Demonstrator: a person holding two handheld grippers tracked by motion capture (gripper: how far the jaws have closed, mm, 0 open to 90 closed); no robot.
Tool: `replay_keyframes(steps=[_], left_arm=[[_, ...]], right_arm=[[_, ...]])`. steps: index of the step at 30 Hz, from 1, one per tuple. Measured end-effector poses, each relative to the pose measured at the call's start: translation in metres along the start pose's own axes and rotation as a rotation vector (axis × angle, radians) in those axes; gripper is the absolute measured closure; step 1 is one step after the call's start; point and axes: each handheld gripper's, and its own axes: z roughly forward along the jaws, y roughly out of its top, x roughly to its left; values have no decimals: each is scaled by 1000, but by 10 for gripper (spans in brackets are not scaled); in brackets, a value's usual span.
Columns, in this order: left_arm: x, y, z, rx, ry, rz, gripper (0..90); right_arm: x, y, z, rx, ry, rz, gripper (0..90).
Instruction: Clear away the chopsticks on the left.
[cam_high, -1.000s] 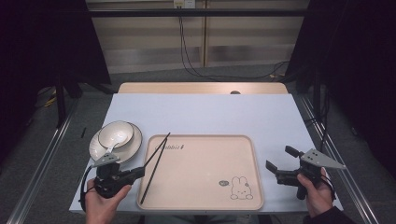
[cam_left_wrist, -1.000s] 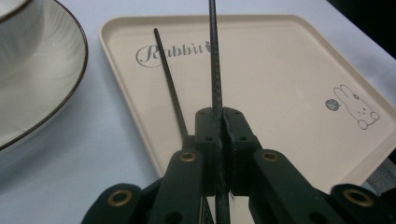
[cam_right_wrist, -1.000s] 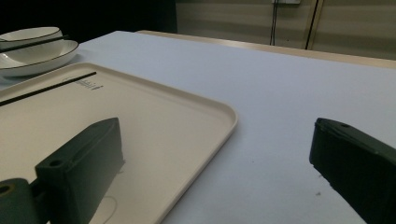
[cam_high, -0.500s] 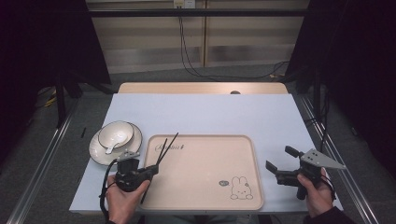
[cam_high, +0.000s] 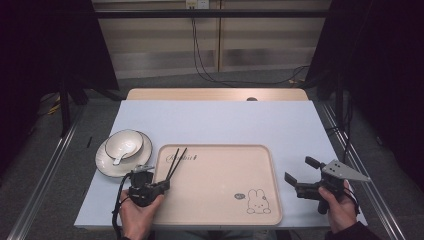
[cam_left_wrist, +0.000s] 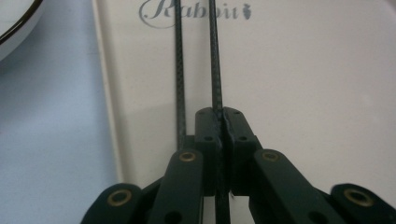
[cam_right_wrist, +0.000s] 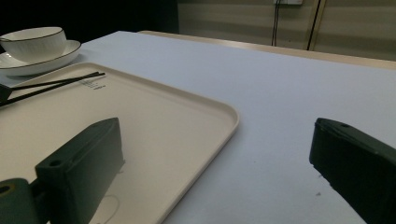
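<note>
Chopsticks (cam_high: 175, 161): pair pinched at one end by left gripper (cam_high: 164, 186), long axis running toward 1 o'clock over the tray (cam_high: 220, 210). Right gripper (cam_high: 299, 176): jaws spread, empty, well apart at 3 o'clock on the bench (cam_high: 220, 125)

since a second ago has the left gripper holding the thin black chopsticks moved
Yes. The left gripper has shifted right in the high view, away from the white plate, carrying the black chopsticks over the beige tray.

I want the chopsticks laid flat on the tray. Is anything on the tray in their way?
Nothing visible. The chopsticks, held by the left gripper, lie over the tray, whose surface is bare; bowl and plate sit outside it.
</note>
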Motion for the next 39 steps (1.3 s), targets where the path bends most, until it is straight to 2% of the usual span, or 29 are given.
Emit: replay_keyframes(steps=[4,14,27,28,29,31,32,35,36,37,38,39], left_arm=[[1,-1,4,28,10,2,855],[0,-1,7,28,32,13,852],[2,0,7,22,-9,-2,803],[3,0,6,17,-11,11,790],[2,0,5,10,-19,5,786],[2,1,3,-11,-45,23,735],[1,2,2,-22,-45,27,710],[2,4,-5,-71,-76,62,615],[2,5,-9,-101,-96,80,581],[3,6,-11,-117,-98,93,511],[3,6,-13,-141,-104,102,479],[4,6,-16,-153,-125,117,457]], right_arm=[[0,0,0,0,2,-7,25],[0,0,0,0,1,-3,25],[0,0,1,0,6,-8,25],[0,0,1,1,6,-8,25],[0,0,1,-2,4,-7,25],[0,0,1,-3,3,-8,25],[0,0,1,-2,8,-8,25],[0,0,1,-2,7,-8,25],[0,0,1,-2,6,-8,25],[0,0,1,-2,7,-8,25],[0,0,1,-2,6,-7,25],[0,0,1,-2,4,-5,25]])
